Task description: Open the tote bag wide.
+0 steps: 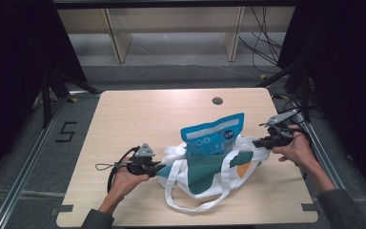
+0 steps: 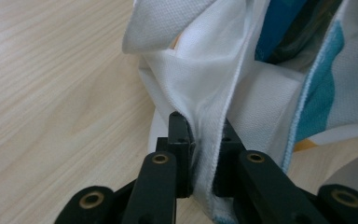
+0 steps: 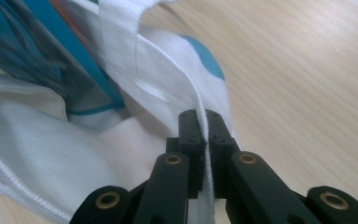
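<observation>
Tote bag (image 1: 209, 171) lies mid-desk (image 1: 138, 114), blue pouch (image 1: 213, 135) sticking out. Left hand-held gripper (image 2: 204, 133) & right hand-held gripper (image 3: 200, 122) both pinch its rim. Fabric prob. soft, floppy, light; hems grip best.

A white cloth tote bag (image 1: 205, 174) with teal and orange patches lies slumped near the middle of the worktop (image 1: 138, 114), its mouth held open at two opposite edges. One white handle loop (image 1: 190, 202) trails toward the near edge. A blue snack pouch (image 1: 213, 134) with white print stands upright in the bag's mouth, its upper part projecting above the rim.
</observation>
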`<state>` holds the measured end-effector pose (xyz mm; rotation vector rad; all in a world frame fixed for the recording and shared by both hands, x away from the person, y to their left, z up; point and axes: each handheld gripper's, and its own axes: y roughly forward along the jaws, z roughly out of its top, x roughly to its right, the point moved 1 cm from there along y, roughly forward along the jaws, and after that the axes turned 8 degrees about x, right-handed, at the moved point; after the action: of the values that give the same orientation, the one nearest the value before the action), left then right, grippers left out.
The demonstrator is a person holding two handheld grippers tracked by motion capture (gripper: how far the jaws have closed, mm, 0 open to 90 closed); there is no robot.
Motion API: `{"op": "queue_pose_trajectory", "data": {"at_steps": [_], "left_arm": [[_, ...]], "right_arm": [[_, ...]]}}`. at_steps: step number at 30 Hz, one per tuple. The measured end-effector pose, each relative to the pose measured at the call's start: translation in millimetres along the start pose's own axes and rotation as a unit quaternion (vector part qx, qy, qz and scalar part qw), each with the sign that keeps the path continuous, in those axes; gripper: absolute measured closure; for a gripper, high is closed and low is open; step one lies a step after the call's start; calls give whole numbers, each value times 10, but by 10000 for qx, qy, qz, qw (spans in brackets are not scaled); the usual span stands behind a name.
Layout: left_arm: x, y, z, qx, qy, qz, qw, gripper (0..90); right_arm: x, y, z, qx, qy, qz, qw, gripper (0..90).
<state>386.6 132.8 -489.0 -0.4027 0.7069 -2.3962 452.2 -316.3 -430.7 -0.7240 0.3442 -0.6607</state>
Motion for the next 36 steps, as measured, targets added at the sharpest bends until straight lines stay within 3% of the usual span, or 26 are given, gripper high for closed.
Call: {"op": "queue_pose_trajectory", "data": {"at_steps": [1, 2, 5, 6, 7, 11, 12, 14, 16, 19, 22, 23, 24, 26, 27, 28, 29, 31, 32, 33, 34, 35, 36], "left_arm": [[-4, 4, -7, -18, 36, -12, 10000, 811], [-5, 15, -16, 8, 29, 12, 10000, 811], [-4, 31, -31, -16, 7, 6, 10000, 810], [-6, 27, -25, -58, 123, -7, 9999, 810], [9, 36, -30, -37, 44, 14, 10000, 810], [17, 70, -63, -36, 3, 42, 10000, 805], [17, 73, -70, -52, 93, 60, 9999, 803], [18, 70, -78, -79, 67, 25, 9999, 801], [14, 73, -80, -55, 123, 36, 9999, 799], [27, 91, -100, -19, -14, 59, 10000, 799], [17, 81, -105, -20, -76, 29, 10000, 792], [17, 81, -99, -24, -71, 30, 10000, 790], [14, 76, -94, -38, -43, 24, 10000, 787], [20, 77, -92, -7, -111, 50, 9999, 782], [14, 63, -87, -36, -72, 16, 10000, 775], [1, 49, -77, -35, 7, 0, 10000, 765], [-3, 44, -72, -17, -14, 19, 10000, 748], [-11, 30, -72, -17, -81, 75, 9999, 702], [-15, 22, -73, -16, -118, 77, 9999, 685], [-16, 11, -65, 6, -127, 95, 9999, 664], [-24, -5, -53, 1, -75, 155, 9999, 644], [-16, -16, -32, 40, -158, 191, 9997, 625], [-34, -33, -6, 30, -125, 220, 9997, 587]], "right_arm": [[-8, 28, -34, -31, 50, -114, 9999, 883], [-12, 37, -48, -30, 0, -9, 10000, 882], [-13, 101, -131, 52, 57, -19, 10000, 882], [-5, 101, -151, -18, 14, -36, 10000, 883], [-10, 136, -181, 110, 66, -32, 9999, 883], [-27, 225, -286, 2, 129, -84, 9999, 883], [-37, 271, -321, -43, 46, -103, 9999, 883], [-44, 343, -374, 28, -16, -205, 9998, 883], [-49, 349, -394, 47, 132, -176, 9997, 883], [-53, 357, -397, 103, 34, -204, 9997, 883], [-65, 347, -443, 275, 206, -295, 9990, 880], [-70, 344, -460, 320, 367, -283, 9984, 879], [-87, 314, -452, 243, 449, -203, 9985, 874], [-93, 262, -408, 311, 388, -239, 9985, 863], [-99, 253, -398, 294, 311, -305, 9986, 838], [-132, 243, -384, 265, 427, -332, 9982, 812], [-125, 217, -366, 306, 377, -330, 9983, 777], [-128, 142, -337, 435, 536, -477, 9965, 663], [-100, 85, -322, 628, 473, -516, 9956, 653], [-127, 22, -308, 694, 611, -457, 9947, 636], [-102, -76, -289, 796, 417, -408, 9951, 620], [-120, -165, -272, 967, 418, -386, 9937, 605], [-169, -281, -253, 1047, 558, -300, 9925, 582]]}}
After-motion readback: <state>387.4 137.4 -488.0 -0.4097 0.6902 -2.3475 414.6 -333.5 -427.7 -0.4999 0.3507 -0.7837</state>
